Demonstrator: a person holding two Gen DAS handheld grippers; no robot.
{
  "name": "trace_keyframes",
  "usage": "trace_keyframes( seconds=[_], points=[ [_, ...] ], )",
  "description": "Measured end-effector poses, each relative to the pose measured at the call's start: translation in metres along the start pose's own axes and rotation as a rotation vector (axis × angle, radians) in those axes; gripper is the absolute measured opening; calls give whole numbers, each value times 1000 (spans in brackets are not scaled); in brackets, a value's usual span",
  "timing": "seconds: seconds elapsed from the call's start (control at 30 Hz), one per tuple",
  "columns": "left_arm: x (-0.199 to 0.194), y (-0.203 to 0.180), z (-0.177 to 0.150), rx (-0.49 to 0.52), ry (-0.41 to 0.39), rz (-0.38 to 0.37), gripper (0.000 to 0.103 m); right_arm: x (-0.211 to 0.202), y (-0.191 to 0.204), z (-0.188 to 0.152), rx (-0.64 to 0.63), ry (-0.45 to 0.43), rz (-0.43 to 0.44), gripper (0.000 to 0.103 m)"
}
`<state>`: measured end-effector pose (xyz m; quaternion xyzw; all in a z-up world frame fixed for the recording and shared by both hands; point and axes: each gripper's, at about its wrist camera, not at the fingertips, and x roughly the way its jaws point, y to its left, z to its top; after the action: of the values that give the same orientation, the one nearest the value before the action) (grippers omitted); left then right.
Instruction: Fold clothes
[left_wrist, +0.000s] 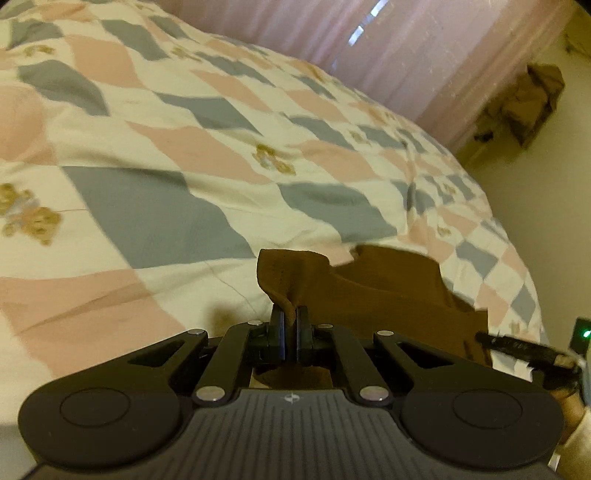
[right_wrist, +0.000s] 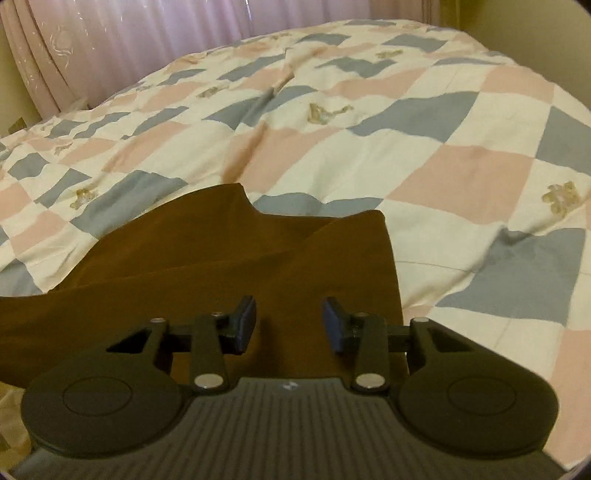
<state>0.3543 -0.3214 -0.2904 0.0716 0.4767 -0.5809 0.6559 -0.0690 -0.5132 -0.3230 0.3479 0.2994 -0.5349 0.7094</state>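
On a bed covered by a quilted checked bedspread (left_wrist: 155, 155) of cream, pink and grey-blue squares with small bear motifs lies a dark brown cloth garment (right_wrist: 207, 258), the thing to be folded. Seen from the left wrist, the black left gripper (left_wrist: 290, 317) sits at the lower centre of the frame with its jaws pressed together on a bunched corner of the brown garment (left_wrist: 384, 291); the pinched fabric stands up in a peak above the fingertips, and the rest of the cloth trails off toward the lower right. At the right edge of that frame a dark tool part with a small green light shows; what it is cannot be told.

From the right wrist, the black right gripper (right_wrist: 290, 321) occupies the lower centre, its blue-padded fingers (right_wrist: 246, 321) standing partly apart over the garment. No cloth sits between the pads, and whether the fingertips touch the fabric below cannot be told. The garment spreads from the lower left toward the middle of this frame, with two raised points along its far edge.

Pale pink pleated curtains (right_wrist: 110, 44) hang behind the bed across the upper left of the right-wrist frame and the upper right of the left-wrist frame.
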Motion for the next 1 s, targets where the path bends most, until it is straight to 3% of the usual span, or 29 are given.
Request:
trace_keyframes(
  seconds=[0.2, 0.37, 0.5, 0.6, 0.67, 0.7, 0.9, 1.0],
  points=[
    [-23, 12, 1, -21, -30, 44, 3, 3, -7, 4, 1, 6, -12, 39],
    [17, 22, -13, -3, 49, 91, 2, 22, -4, 4, -33, 53, -45, 39],
    [29, 31, -28, -16, 92, 137, 3, 6, 4, 4, -25, 27, -4, 43],
    [19, 45, -35, -90, 99, 175, 23, -12, 20, -6, -20, 32, 54, 49],
    [8, 54, -36, -124, 92, 184, 39, -24, 48, -18, -93, 44, 108, 49],
    [3, 59, -36, -142, 90, 185, 42, -30, 67, -26, -147, 52, 148, 49],
    [-25, 82, -35, -226, 39, 204, 43, -48, 220, -92, -580, 49, 464, 49],
    [-35, 93, -35, -250, 47, 200, 44, -48, 287, -123, -787, -19, 528, 45]
  ],
)
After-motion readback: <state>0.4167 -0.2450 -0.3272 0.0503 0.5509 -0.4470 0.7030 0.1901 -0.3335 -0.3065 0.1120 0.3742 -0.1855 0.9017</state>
